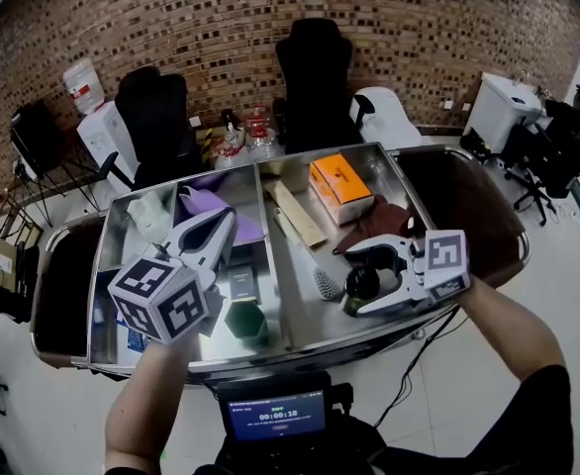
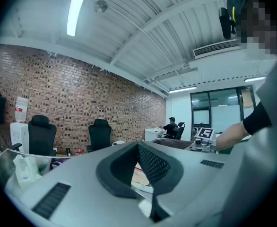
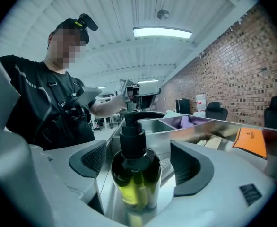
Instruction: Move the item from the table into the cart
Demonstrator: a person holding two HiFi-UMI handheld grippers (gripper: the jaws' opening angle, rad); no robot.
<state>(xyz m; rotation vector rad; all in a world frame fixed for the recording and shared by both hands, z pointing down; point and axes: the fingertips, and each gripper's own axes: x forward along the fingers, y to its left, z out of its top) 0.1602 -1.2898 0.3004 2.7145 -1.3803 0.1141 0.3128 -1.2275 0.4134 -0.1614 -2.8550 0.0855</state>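
Note:
A dark green pump bottle (image 1: 360, 289) (image 3: 136, 174) stands upright on the floor of the steel cart's (image 1: 270, 349) right compartment, near its front wall. My right gripper (image 1: 367, 279) (image 3: 139, 163) reaches round it from the right. It is open, and a gap shows on each side between the pads (image 3: 89, 159) and the bottle. My left gripper (image 1: 225, 224) (image 2: 139, 148) hangs shut above the left compartment with nothing between its fingers.
The right compartment also holds an orange box (image 1: 339, 181), a wooden block (image 1: 298, 214), a brown cloth (image 1: 371, 231) and a grey brush (image 1: 327, 285). In the left one lie a purple item (image 1: 207, 206), a white bag (image 1: 151, 216) and a dark green pot (image 1: 245, 320). Black chairs (image 1: 315, 67) stand behind.

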